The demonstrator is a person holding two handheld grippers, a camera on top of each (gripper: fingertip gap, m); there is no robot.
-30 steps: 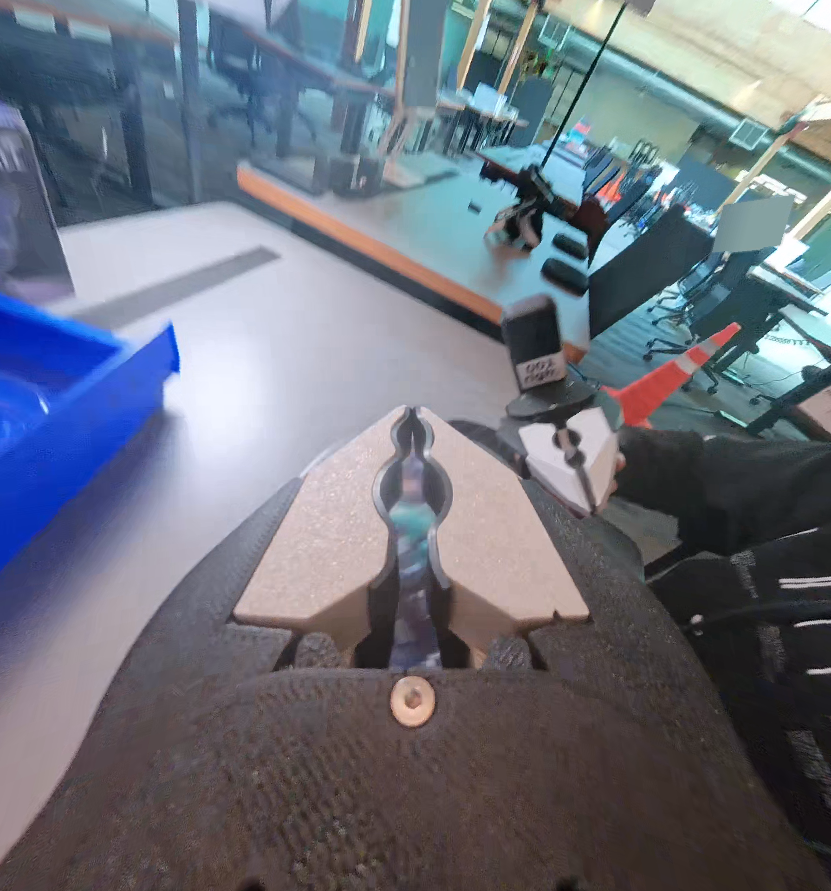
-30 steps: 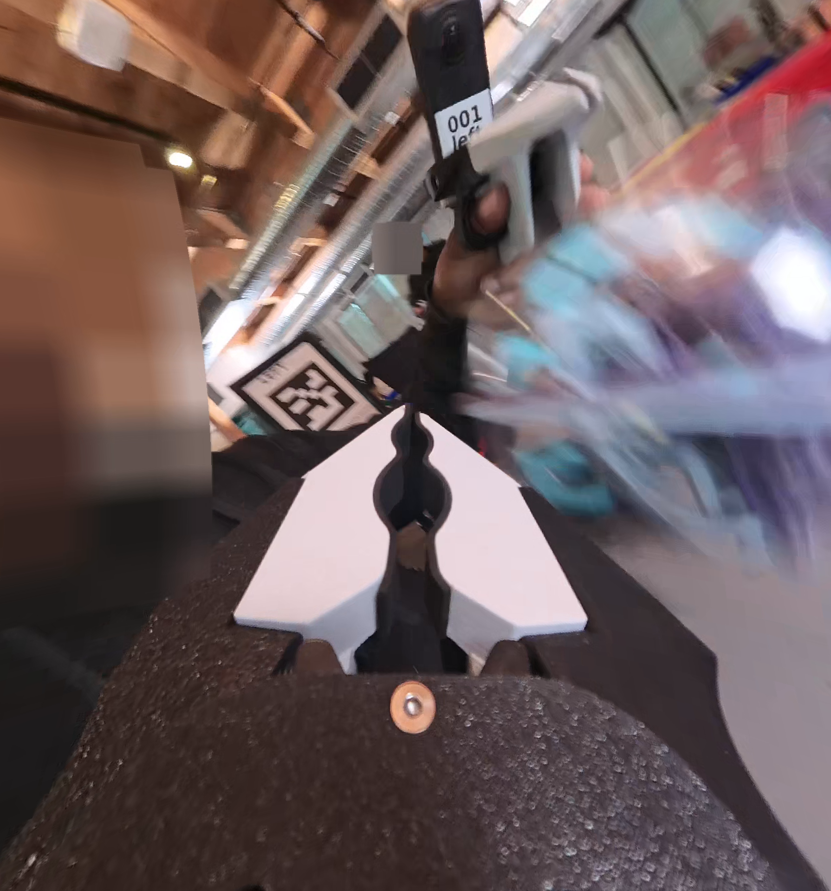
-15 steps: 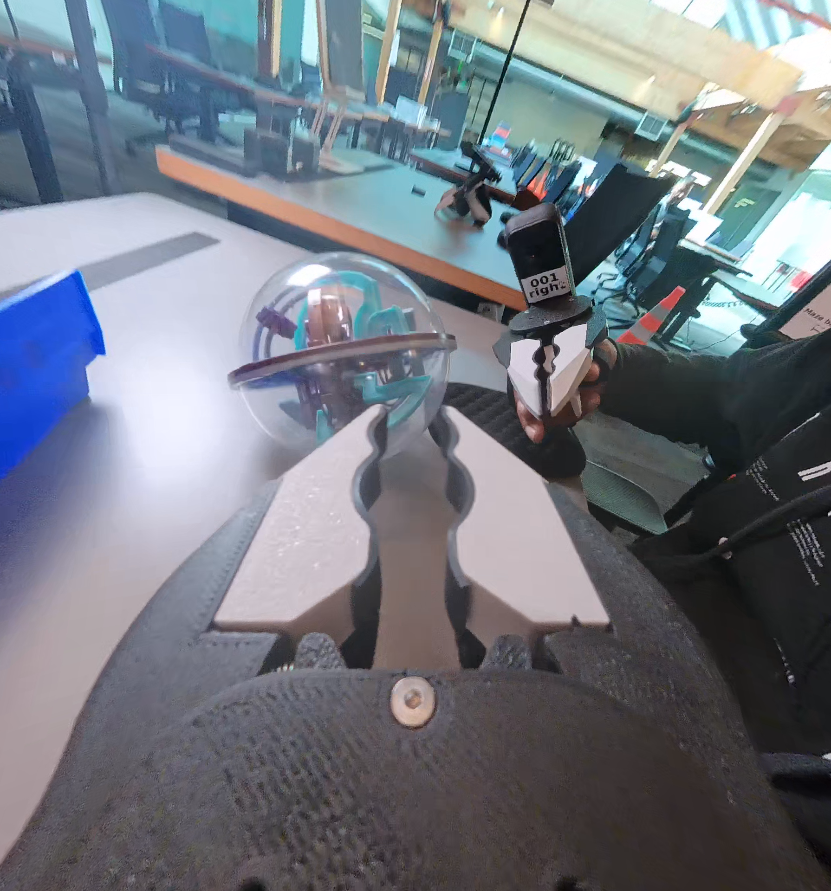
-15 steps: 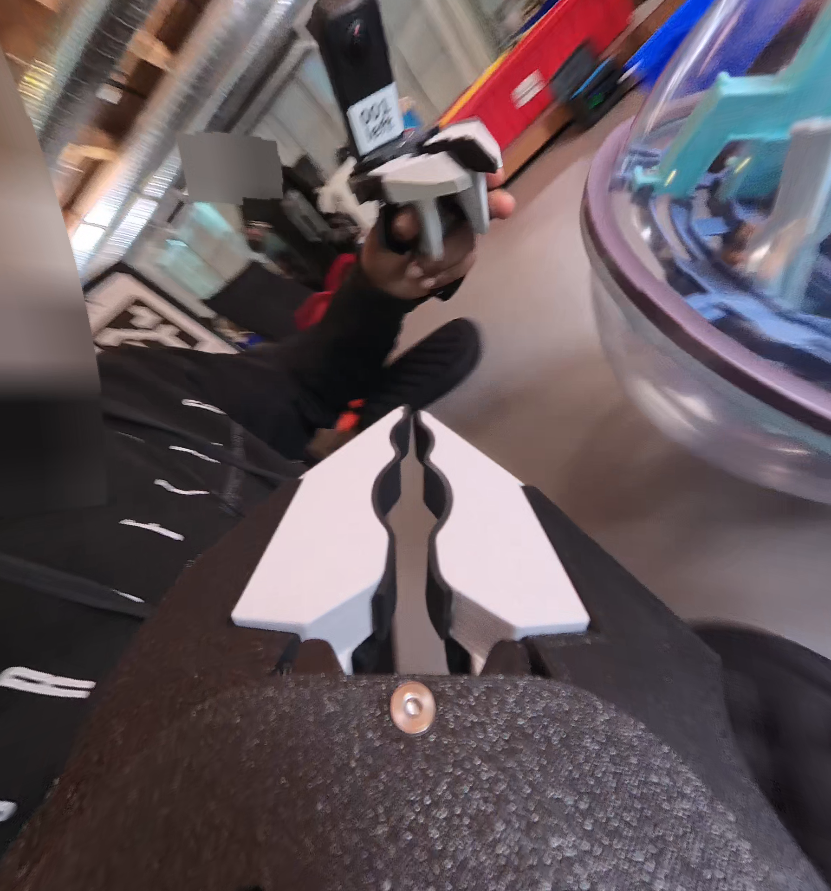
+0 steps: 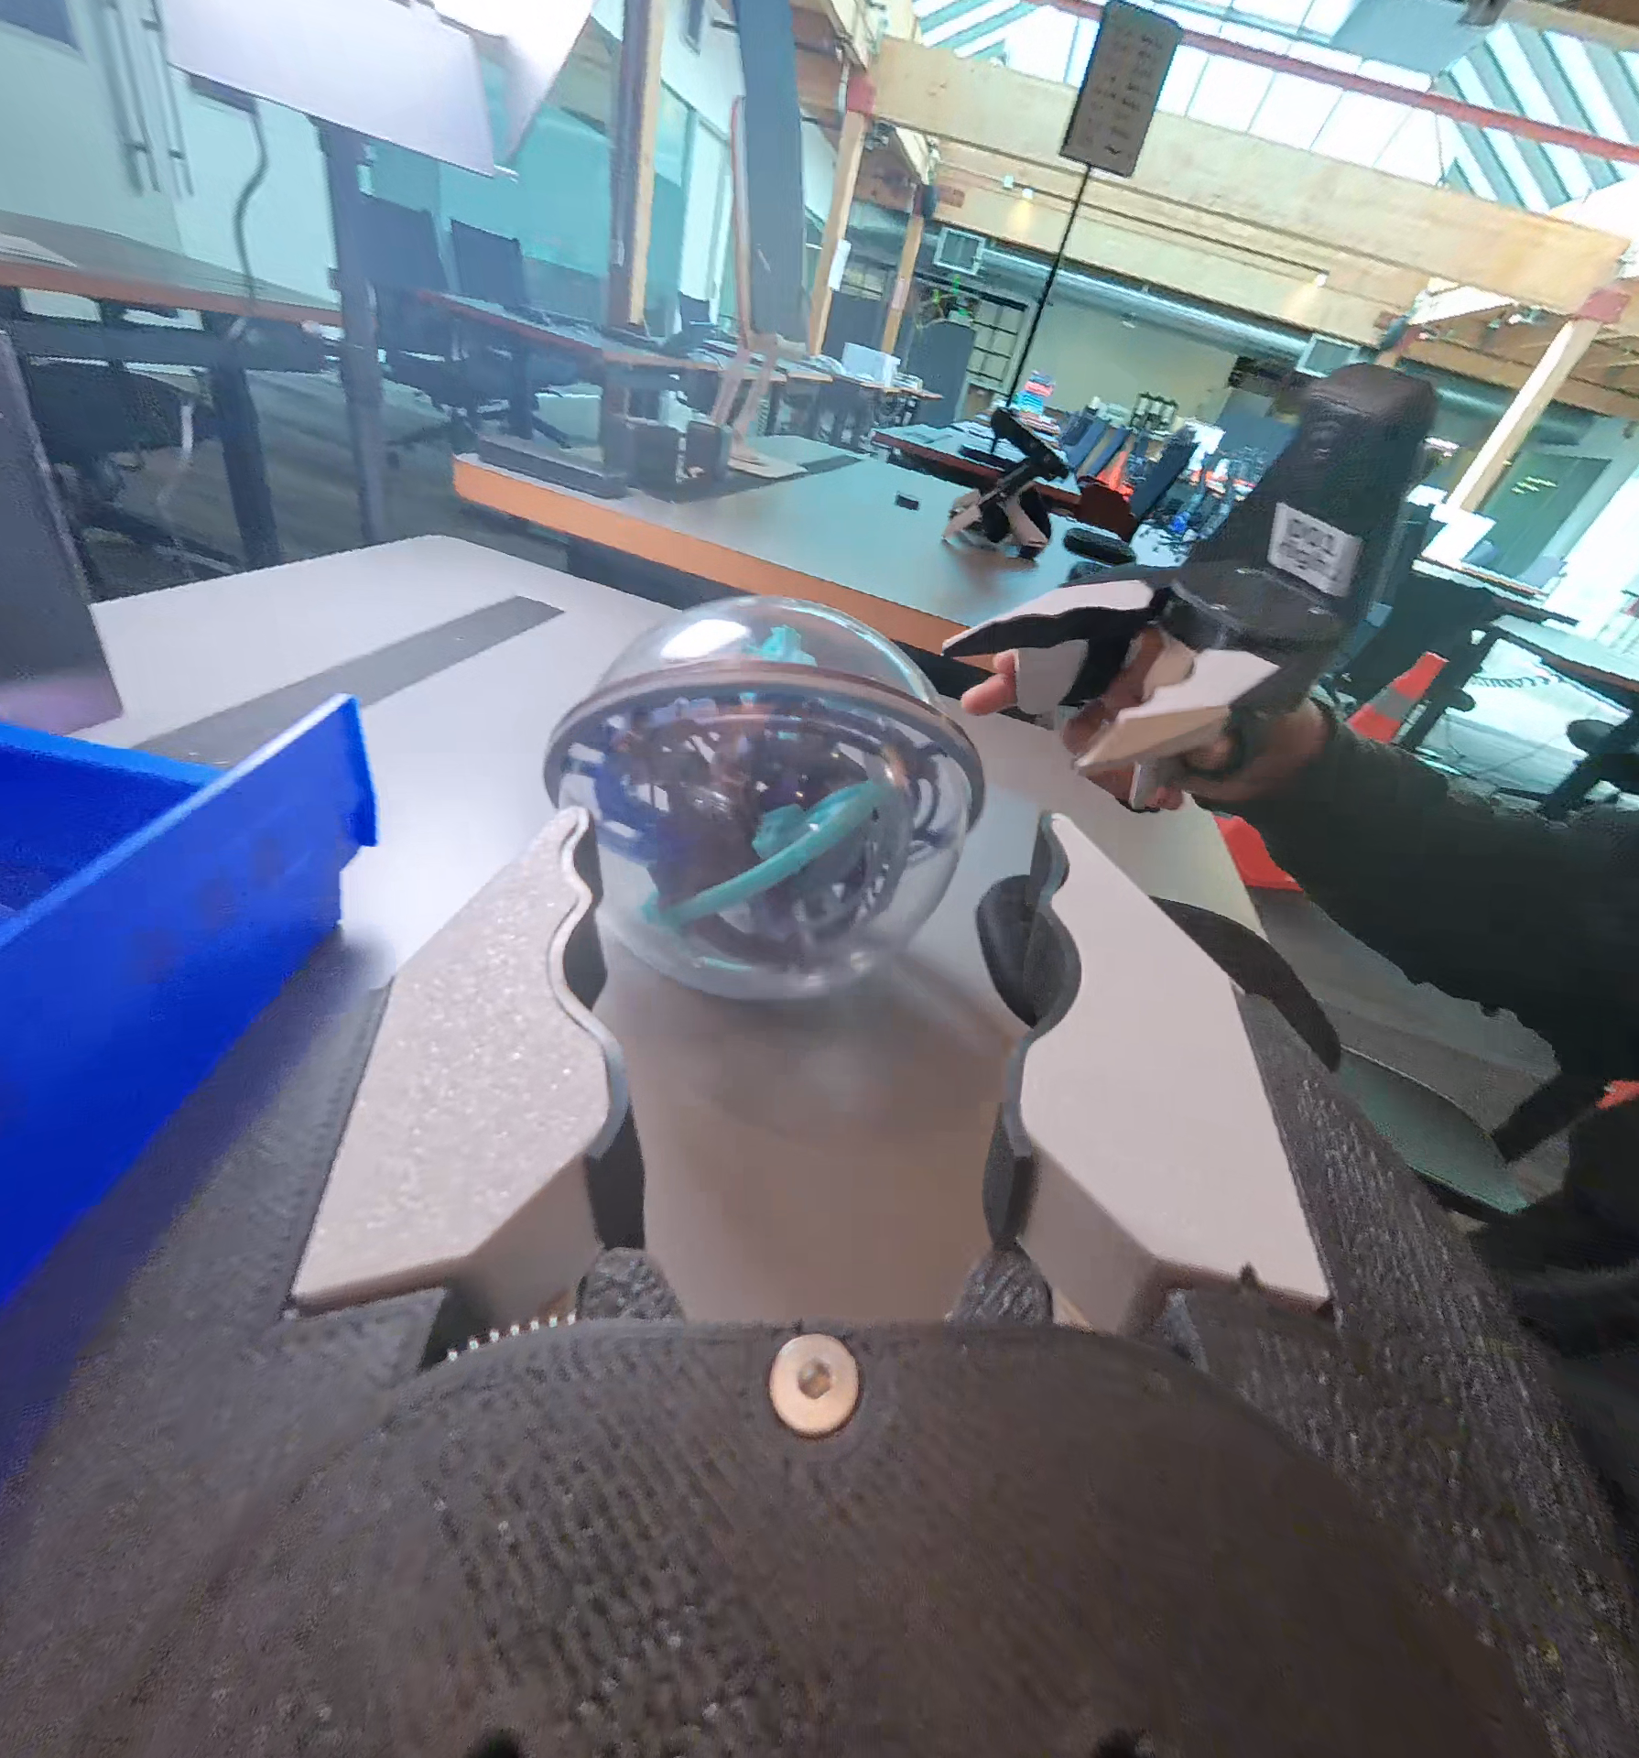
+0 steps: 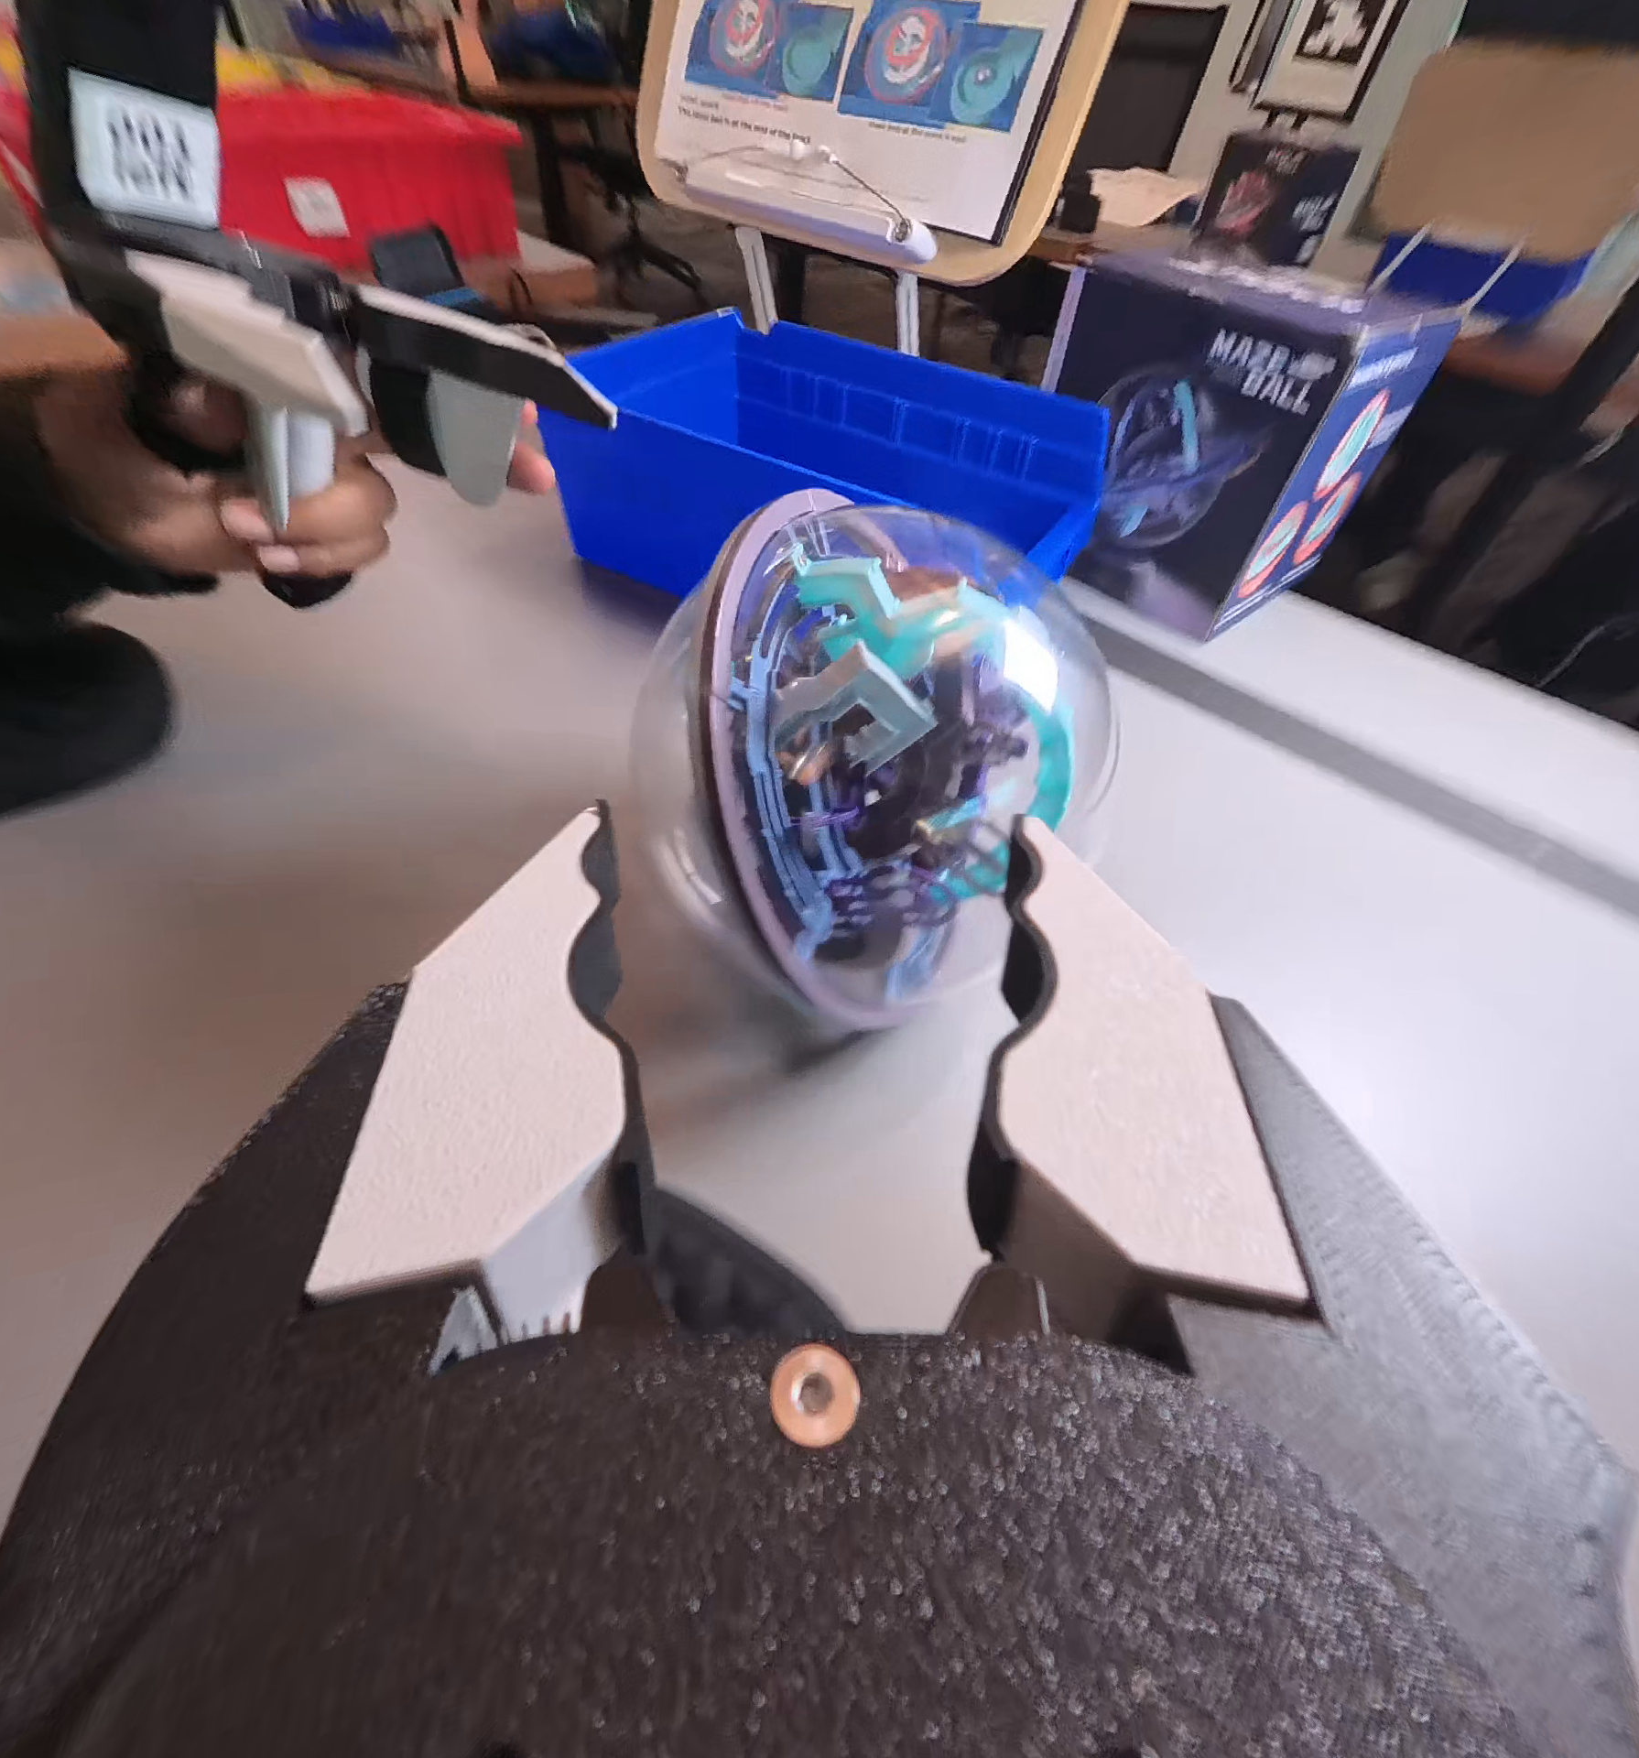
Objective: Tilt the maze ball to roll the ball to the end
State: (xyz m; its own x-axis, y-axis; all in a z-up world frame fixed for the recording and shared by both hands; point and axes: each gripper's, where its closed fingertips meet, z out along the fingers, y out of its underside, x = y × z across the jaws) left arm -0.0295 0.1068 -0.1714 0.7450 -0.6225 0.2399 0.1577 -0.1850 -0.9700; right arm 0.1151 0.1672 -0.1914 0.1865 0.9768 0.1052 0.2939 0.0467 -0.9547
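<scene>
Left tongs [image 5: 811, 837]: you are holding them spread wide, gripping nothing; the maze ball is sitting just beyond the tips, and neither pad is pressing on it.
Right tongs [image 6: 811, 828]: you are holding these spread as well, with nothing pinched; the ball is lying just past the fingertips [image 6: 1025, 837], close to the right one, though contact there is too blurred to tell.
Maze ball [image 5: 763, 799]: a clear sphere with teal, blue and purple tracks inside and a dark rim round its middle. It is resting on the surface on its own, between your two tools. In the left wrist view the rim is lying nearly level; in the right wrist view [image 6: 878, 752] it is showing steeply tilted.
Your hands: in the left wrist view your right hand [image 5: 1168, 742] is gripping its tool to the right of the ball, a little farther off; in the right wrist view your left hand [image 6: 292, 514] is gripping the other tool at far left.
Surface [image 5: 321, 618]: pale grey, with a darker strip running across it.
Blue bin [image 6: 825, 447]: open-topped, standing on the surface just behind the ball in the right wrist view, and at near left in the left wrist view.
Box [image 6: 1272, 457]: dark printed carton, standing right of the bin, far right of the ball.
Board on a stand [image 6: 873, 105]: rising behind the bin, bearing coloured pictures.
</scene>
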